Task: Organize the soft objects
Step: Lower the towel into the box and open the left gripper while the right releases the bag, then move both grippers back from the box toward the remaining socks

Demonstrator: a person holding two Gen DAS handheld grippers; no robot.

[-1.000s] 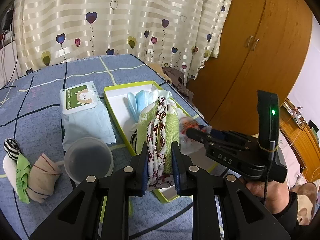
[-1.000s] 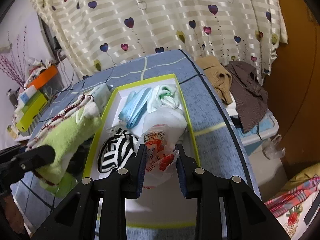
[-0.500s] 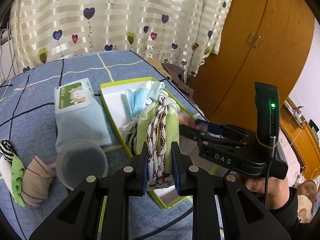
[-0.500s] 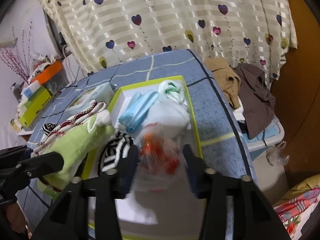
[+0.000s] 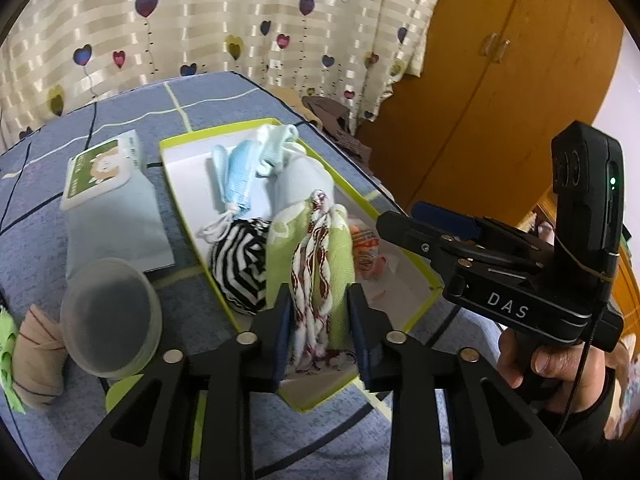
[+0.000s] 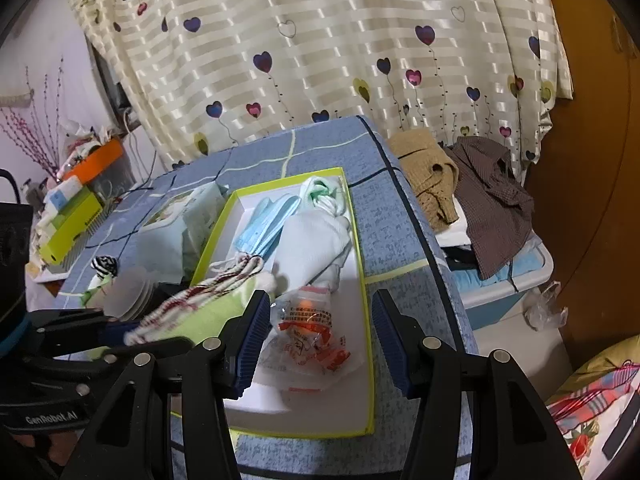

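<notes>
Pinching a green towel (image 5: 312, 264) over the box (image 5: 400, 320), left gripper (image 5: 318, 328) risks dropping it onto the rim w/ packed contents; right gripper (image 6: 316, 340) jaws spread above snack bag (image 6: 312, 332).

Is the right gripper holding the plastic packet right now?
No, the right gripper is open, its fingers spread apart on either side of the plastic packet, which lies in the green-edged box.
</notes>
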